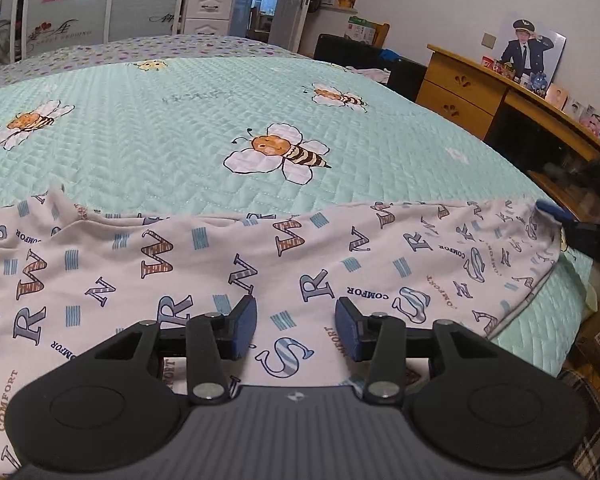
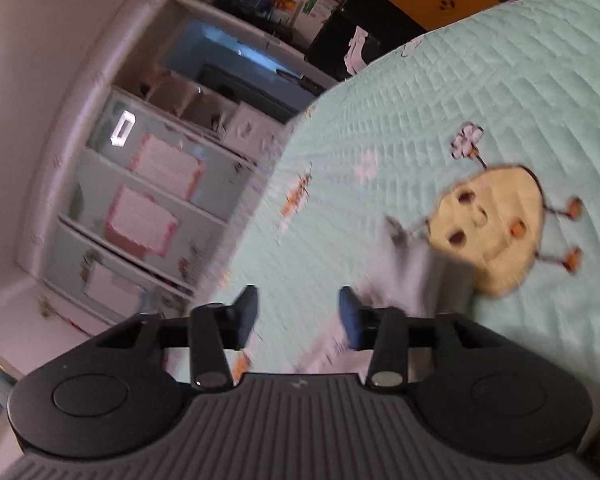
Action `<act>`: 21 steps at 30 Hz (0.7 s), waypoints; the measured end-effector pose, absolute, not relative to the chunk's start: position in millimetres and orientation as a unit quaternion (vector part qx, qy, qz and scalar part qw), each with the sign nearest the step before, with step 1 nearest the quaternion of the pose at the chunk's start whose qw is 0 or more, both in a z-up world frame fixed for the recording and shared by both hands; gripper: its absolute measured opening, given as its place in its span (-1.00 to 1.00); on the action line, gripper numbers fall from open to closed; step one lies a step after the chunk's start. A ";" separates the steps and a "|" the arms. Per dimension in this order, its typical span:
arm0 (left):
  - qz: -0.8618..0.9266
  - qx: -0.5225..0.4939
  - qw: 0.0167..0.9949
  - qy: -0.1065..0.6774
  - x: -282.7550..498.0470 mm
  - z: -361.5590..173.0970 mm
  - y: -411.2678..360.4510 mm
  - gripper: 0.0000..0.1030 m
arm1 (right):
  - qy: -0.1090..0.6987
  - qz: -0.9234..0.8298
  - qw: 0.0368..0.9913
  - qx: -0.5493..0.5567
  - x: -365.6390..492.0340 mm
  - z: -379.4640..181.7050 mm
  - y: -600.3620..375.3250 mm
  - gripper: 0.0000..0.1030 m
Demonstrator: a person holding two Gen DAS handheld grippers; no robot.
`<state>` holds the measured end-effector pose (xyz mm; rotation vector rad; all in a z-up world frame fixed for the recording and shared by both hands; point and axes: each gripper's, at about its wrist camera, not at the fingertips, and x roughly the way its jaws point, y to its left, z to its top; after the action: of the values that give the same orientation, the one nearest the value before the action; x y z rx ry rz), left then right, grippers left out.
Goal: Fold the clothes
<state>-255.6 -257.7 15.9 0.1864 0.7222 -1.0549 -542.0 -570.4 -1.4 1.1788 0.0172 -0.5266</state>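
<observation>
We see the white letter-print garment [image 1: 260, 264] spread in a wide band across the lower half of the left wrist view, on the quilted mint bedspread [image 1: 180, 140] with bee motifs. It looks light, soft and limp, so we judge it best gripped at an edge or corner. Our left gripper [image 1: 296, 328] hovers over it, jaws apart, empty. Our right gripper [image 2: 298, 318] is likewise spread; its view is blurred. A wooden dresser [image 1: 460, 84] stands upper right, wardrobes [image 1: 80, 0] upper left.
</observation>
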 end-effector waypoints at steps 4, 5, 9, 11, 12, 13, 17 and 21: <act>-0.491 0.093 0.802 0.328 -261.2 14.2 -258.4 -0.08 | 0.041 -0.290 0.767 0.571 -541.8 -33.4 -594.9 -1.00; -0.492 0.084 0.802 0.328 -261.4 17.5 -256.9 -0.08 | 0.040 -0.290 0.765 0.574 -546.6 -38.1 -595.5 -1.00; -0.496 0.049 0.802 0.330 -262.3 31.3 -251.0 -0.08 | -0.002 -0.274 0.779 0.564 -559.0 -21.6 -584.1 -0.48; -0.498 0.031 0.801 0.331 -262.7 38.2 -248.1 -0.08 | -0.021 -0.268 0.791 0.549 -563.3 -11.5 -577.7 -0.16; -0.499 0.023 0.801 0.331 -262.9 41.6 -246.6 -0.09 | -0.014 -0.277 0.792 0.544 -565.9 -9.3 -577.4 -0.16; -0.500 0.014 0.800 0.331 -263.2 45.1 -245.2 -0.09 | -0.012 -0.286 0.791 0.541 -572.8 -8.5 -574.2 -0.12; -0.516 -0.040 0.779 0.355 -260.2 55.0 -256.1 -0.09 | -0.020 -0.313 0.795 0.519 -603.0 -4.1 -556.2 -0.08; -0.541 -0.113 0.732 0.397 -253.4 61.2 -283.9 -0.13 | 0.023 -0.326 0.780 0.534 -600.2 -16.7 -557.1 -0.04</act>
<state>-253.4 -283.9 61.2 -0.2484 0.8740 -1.1909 -600.2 -557.1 -16.7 1.1543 0.0505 -0.7044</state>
